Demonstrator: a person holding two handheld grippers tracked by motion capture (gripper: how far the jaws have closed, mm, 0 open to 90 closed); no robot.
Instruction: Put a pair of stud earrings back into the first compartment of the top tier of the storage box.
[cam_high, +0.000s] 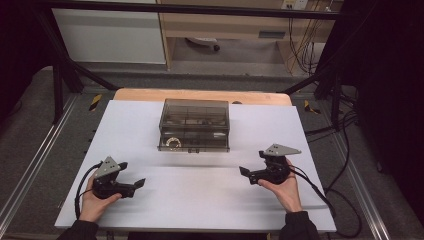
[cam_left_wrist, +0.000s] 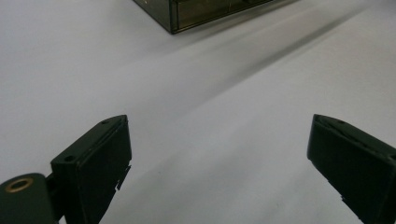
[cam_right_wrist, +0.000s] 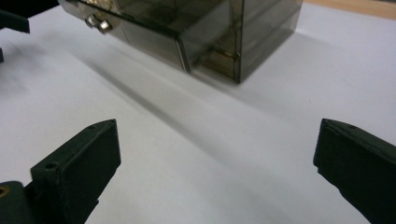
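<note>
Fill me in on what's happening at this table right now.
A person holds a two-jaw gripper in each hand over a white table. The left gripper and the right gripper both have their jaws open and hold nothing. A smoky clear drawer box sits untouched toward the far middle of the table, apart from both grippers.

White-topped bench (cam_high: 200, 195), pale wood edge along its far side, one smoky see-through drawer box (cam_high: 194, 125) (small metal knobs on the front) resting toward the far middle
</note>
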